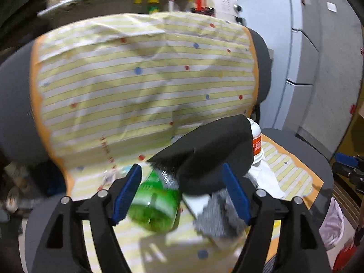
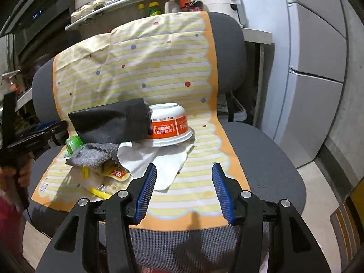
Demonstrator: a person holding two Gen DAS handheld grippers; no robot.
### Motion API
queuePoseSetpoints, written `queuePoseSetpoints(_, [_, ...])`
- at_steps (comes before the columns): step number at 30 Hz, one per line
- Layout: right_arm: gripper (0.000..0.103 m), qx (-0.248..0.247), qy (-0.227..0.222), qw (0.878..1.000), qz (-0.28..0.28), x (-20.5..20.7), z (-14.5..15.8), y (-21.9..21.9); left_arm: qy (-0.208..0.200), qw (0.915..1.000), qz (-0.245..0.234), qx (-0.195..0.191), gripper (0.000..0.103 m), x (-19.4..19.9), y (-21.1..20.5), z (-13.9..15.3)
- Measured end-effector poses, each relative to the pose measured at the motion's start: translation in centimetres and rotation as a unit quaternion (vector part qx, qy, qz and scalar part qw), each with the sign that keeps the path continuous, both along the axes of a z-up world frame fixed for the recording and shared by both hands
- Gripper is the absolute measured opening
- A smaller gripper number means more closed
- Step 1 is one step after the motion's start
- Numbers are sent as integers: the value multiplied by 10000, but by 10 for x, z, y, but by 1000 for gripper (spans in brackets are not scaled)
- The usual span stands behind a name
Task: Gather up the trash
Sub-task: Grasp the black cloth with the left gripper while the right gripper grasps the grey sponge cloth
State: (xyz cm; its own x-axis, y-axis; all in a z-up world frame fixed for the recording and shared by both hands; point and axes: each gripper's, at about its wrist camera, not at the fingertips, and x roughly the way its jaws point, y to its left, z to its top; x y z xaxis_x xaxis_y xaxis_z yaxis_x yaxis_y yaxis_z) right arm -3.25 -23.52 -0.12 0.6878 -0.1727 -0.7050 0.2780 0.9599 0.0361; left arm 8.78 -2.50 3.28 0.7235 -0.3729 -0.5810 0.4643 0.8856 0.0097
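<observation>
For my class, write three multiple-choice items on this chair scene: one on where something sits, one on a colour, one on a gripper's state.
1. Where does the white paper napkin lie?
A. partly under the upturned noodle bowl
B. on the floor
C. on the shelf

2. What colour is the plastic bottle?
A. red
B. green
C. clear blue

3. How is the right gripper?
A. shut on the bowl
B. shut on the napkin
C. open, holding nothing

Answers: 1 A, the bowl's rim rests on the napkin. 2 B, its body shows green between the left gripper's fingers. 3 C, its blue pads stand apart over the striped cloth.
</observation>
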Motion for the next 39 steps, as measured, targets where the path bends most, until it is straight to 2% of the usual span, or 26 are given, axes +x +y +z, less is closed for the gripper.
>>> queuePoseSetpoints(8, [52, 84, 221, 9996, -178, 12, -22, -16, 105, 9968, -656, 449, 69, 37, -34, -22])
queuePoseSetpoints(10, [52, 86, 246, 9995, -186, 12, -24, -17, 15, 9952, -760, 609, 54, 37, -41, -24])
queuePoseSetpoints(12, [52, 84, 258, 9994, -194, 10, -26, -18, -45, 9936, -842, 755, 30, 34, -48, -23])
queuePoseSetpoints(13, [52, 93, 243, 9995, -205, 8, -26, -18, -93, 9931, -858, 800, 27, 32, -50, -22])
queuePoseSetpoints(15, [52, 92, 206, 9995, -233, 4, -25, -18, -365, 9927, -722, 895, 15, 24, -56, -16])
queuePoseSetpoints(17, [53, 124, 173, 9995, -242, 1, -24, -17, -626, 9950, -426, 656, 6, 16, -53, 2])
queuePoseSetpoints(18, [53, 130, 162, 9995, -243, 0, -23, -17, -722, 9958, -277, 495, 5, 13, -49, 11])
queuePoseSetpoints(20, [66, 141, 110, 9996, -206, -4, -20, -15, -901, 9959, -29, 84, 5, 3, -37, 35])
queuePoseSetpoints(23, [67, 196, 29, 9997, -116, -7, -15, -12, -1026, 9921, 378, -621, 5, -25, -9, 73])
queuePoseSetpoints(26, [67, 309, -46, 9995, 1, -7, -11, -6, -1101, 9866, 848, -859, 5, -58, 13, 85])
queuePoseSetpoints(29, [67, 339, -53, 9992, 209, -2, -10, 4, -1082, 9823, 1264, -861, 5, -84, 31, 80])
queuePoseSetpoints(32, [67, 357, -20, 9984, 447, 8, -11, 19, -1181, 9763, 1689, -660, 5, -104, 48, 65])
queuePoseSetpoints(36, [65, 524, 8, 9941, 945, 32, -15, 48, -799, 9749, 1902, -836, 5, -114, 72, 42])
queuePoseSetpoints(38, [52, 620, 51, 9899, 1276, 50, -21, 65, -646, 9746, 1952, -883, 5, -113, 80, 31])
queuePoseSetpoints(39, [51, 662, 73, 9885, 1355, 57, -24, 71, -541, 9752, 1955, -881, 5, -110, 82, 25])
